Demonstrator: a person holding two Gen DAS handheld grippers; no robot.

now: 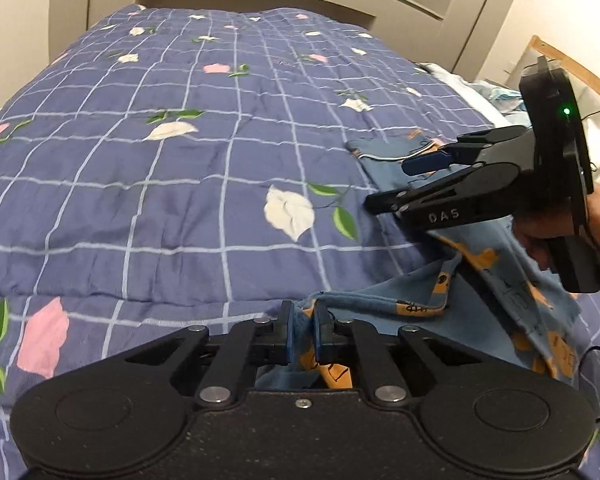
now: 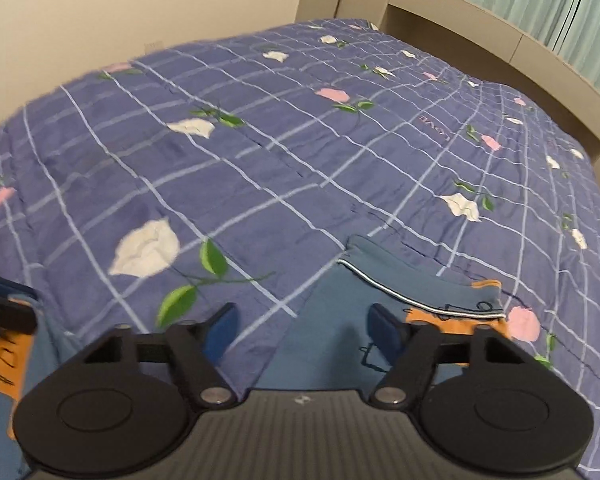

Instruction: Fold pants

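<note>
- My left claw [image 1: 304, 330] is pinching an edge of the pants [image 1: 380, 312], blue pads pressed on the cloth from both sides. I think this is the cuff or hem end, w/ the fabric bunched between the pads, but I cannot tell exactly which edge.
- The pants are blue w/ orange cartoon prints and lie on the bed, on the purple checked quilt [image 1: 180, 160], toward its right side in the left wrist view. One part hangs from my left claw, the rest runs under the right one.
- My right claw [image 2: 302, 330] is spread, pads apart, and no cloth is pressed between them. It hovers just above the waistband part [image 2: 420, 296], the one w/ the white piping.
- In the left view the right claw [image 1: 392, 184] comes in from the side, held by a hand [image 1: 540, 232], fingers pointing over the pants.
- Why so, in my judgement: the left side holds one end to keep tension, so the right can take another edge and both lift together for the fold.
- Next move needs the right pads to straddle the cloth edge before closing; if they take only the top layer, the fold goes crooked.
</note>
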